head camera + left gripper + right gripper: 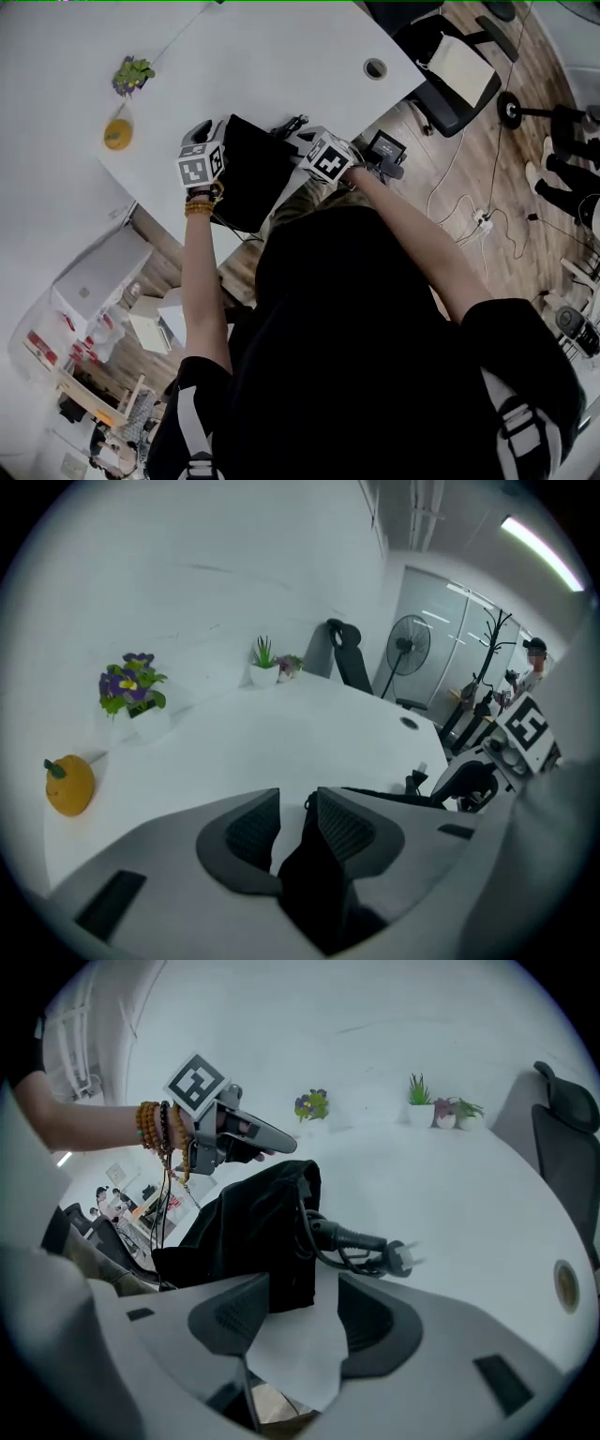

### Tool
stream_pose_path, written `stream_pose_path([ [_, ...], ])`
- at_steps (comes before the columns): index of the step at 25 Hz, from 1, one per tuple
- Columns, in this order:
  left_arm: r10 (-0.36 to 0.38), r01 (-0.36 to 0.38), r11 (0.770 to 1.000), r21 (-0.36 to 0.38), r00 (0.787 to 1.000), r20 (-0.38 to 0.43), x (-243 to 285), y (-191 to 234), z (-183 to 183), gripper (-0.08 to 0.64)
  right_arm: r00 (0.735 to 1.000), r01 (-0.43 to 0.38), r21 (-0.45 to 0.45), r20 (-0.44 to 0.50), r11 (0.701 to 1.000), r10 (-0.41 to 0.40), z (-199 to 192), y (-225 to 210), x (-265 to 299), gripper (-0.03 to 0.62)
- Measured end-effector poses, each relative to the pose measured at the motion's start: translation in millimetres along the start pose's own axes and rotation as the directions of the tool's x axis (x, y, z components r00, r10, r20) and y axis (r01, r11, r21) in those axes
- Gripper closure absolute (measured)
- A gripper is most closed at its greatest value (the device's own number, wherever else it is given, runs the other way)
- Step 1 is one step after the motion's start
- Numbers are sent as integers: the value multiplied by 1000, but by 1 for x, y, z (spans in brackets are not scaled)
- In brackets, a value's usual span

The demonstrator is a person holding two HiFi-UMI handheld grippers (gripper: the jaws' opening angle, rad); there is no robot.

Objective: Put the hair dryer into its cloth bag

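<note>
Cloth bag [251, 169] at table [281, 56]'s 6 o'clock edge, dryer likely inside, cord [289, 124] spilling at 1 o'clock | our left gripper [295, 803] released astride bag hem | our right gripper [302, 1288] released, empty, poised for cord

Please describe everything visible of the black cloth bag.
The black cloth bag looks soft, matte and full. It lies on the white table at its near edge, seemingly partly over it. A black cord with a plug comes out of its mouth. A fold of it sits between the parted jaws of the left gripper.
</note>
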State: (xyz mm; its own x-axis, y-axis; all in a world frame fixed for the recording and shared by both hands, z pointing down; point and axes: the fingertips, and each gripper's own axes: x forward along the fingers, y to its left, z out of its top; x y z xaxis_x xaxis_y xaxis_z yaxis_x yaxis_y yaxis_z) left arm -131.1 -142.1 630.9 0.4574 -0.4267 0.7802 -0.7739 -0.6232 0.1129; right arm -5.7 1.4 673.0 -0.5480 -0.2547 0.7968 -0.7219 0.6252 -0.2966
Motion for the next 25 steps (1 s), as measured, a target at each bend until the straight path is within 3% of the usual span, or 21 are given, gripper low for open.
stream_pose_path([
  [3, -5, 3, 999, -32, 999, -44, 20, 3, -8, 431, 999, 10, 19, -43, 1000, -9, -9, 5, 13, 360],
  [8, -69, 65, 992, -110, 997, -29, 34, -1, -5, 431, 997, 4, 81, -82, 997, 3, -16, 6, 23, 406],
  [12, -133, 128, 959, -253, 991, -4, 39, -1, -11, 433, 995, 45, 123, -91, 991, -33, -20, -2, 24, 492],
  [15, -146, 147, 943, -300, 989, 26, 35, -2, -11, 458, 996, 59, 183, -70, 981, -47, -16, -9, 19, 521],
  [18, -111, 107, 954, -280, 994, 2, 25, 0, -21, 501, 996, 85, 188, -50, 979, -77, -9, -19, 8, 527],
  [20, -72, 57, 979, -195, 995, -70, 19, 0, -42, 526, 993, 118, 178, -46, 977, -111, -6, -24, 2, 529],
  [22, -52, 37, 988, -147, 994, -98, 12, 4, -59, 528, 991, 131, 199, -48, 971, -123, -5, -26, 3, 529],
  [25, -25, 17, 976, -216, 999, -33, 1, 25, -58, 526, 996, 86, 284, -43, 955, -77, -8, -20, 9, 528],
])
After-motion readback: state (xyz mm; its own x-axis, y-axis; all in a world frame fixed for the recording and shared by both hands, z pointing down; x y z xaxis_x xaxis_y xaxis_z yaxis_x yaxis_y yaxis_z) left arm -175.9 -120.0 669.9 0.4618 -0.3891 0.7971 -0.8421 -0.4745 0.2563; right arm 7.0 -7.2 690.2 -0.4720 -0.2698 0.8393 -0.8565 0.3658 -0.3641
